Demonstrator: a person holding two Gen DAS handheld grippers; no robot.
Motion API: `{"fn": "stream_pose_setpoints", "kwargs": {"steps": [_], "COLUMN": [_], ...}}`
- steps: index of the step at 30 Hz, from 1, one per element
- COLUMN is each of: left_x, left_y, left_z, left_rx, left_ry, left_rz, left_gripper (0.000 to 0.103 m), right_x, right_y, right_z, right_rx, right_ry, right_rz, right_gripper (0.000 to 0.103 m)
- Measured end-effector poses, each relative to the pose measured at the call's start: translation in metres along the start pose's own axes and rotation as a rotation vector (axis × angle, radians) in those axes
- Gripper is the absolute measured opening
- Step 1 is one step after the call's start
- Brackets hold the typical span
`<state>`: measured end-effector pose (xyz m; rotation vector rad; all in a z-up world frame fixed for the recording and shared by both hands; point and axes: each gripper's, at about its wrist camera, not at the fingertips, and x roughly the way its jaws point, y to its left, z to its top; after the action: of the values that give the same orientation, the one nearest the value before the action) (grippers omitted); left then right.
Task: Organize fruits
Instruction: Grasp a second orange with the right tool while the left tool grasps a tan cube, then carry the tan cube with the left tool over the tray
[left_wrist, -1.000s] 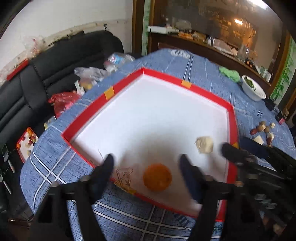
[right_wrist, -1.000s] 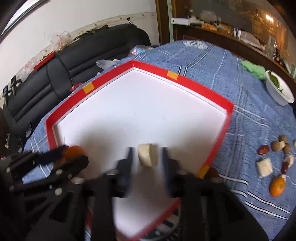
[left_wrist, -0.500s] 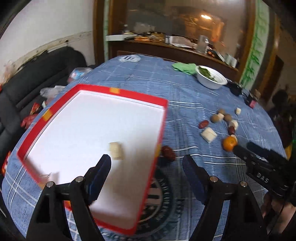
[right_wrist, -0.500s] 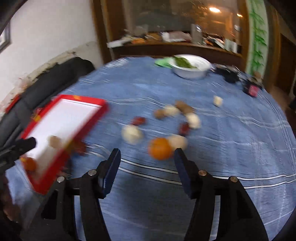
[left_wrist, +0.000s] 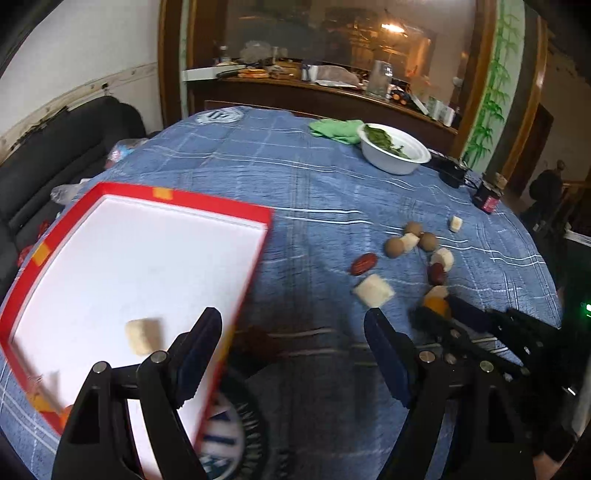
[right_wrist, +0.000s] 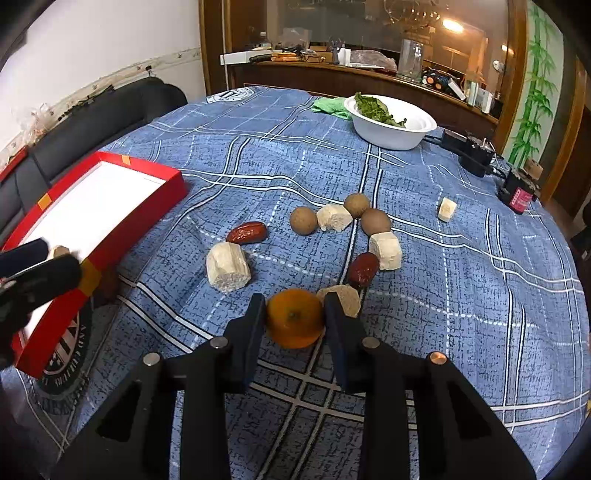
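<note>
In the right wrist view my right gripper (right_wrist: 295, 321) has its fingers against both sides of an orange (right_wrist: 294, 322) resting on the blue cloth. Pale chunks (right_wrist: 227, 267), red dates (right_wrist: 246, 232) and brown round fruits (right_wrist: 303, 220) lie around it. The red tray (right_wrist: 107, 242) with a white floor sits at the left. In the left wrist view my left gripper (left_wrist: 293, 334) is open and empty over the tray's right edge (left_wrist: 255, 266). A pale chunk (left_wrist: 142, 336) lies in the tray; a dark date (left_wrist: 255, 345) lies beside it. The right gripper (left_wrist: 436, 308) shows there on the orange.
A white bowl of greens (right_wrist: 389, 123) and a green cloth (right_wrist: 328, 107) stand at the far side of the table. A black adapter (right_wrist: 465, 147) and a small dark jar (right_wrist: 519, 192) sit at the far right. A black sofa (right_wrist: 92, 125) is behind the tray.
Both grippers swung right, away from the tray. The left left an orange in the tray and stayed open. The right left a pale chunk there and closed on the orange on the cloth.
</note>
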<state>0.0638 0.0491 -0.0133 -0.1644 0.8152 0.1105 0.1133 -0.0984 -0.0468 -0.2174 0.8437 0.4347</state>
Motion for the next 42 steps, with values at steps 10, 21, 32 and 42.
{"fn": "stream_pose_setpoints", "kwargs": {"steps": [10,21,32,42], "left_x": [0.058,0.035,-0.033,-0.055], "left_y": [-0.043,-0.048,-0.022,0.017], "left_z": [0.008,-0.002,-0.031,-0.049], "left_rx": [0.032,0.106,0.085,0.036], "left_ry": [0.093,0.067,0.033,0.028], "left_rz": [0.003,0.056,0.053,0.072], "left_gripper": [0.078,0.034,0.034,0.034], "right_x": [-0.052,-0.071,-0.093,-0.107], "right_y": [-0.04,-0.054,-0.026,0.013], "right_z": [-0.02,-0.041,-0.049,-0.061], "right_rx": [0.147,0.206,0.188,0.17], "right_ry": [-0.092,-0.119,-0.142,-0.138], "right_rz": [0.034,0.071,0.109,0.147], "right_gripper": [0.033,0.033,0.033,0.033]}}
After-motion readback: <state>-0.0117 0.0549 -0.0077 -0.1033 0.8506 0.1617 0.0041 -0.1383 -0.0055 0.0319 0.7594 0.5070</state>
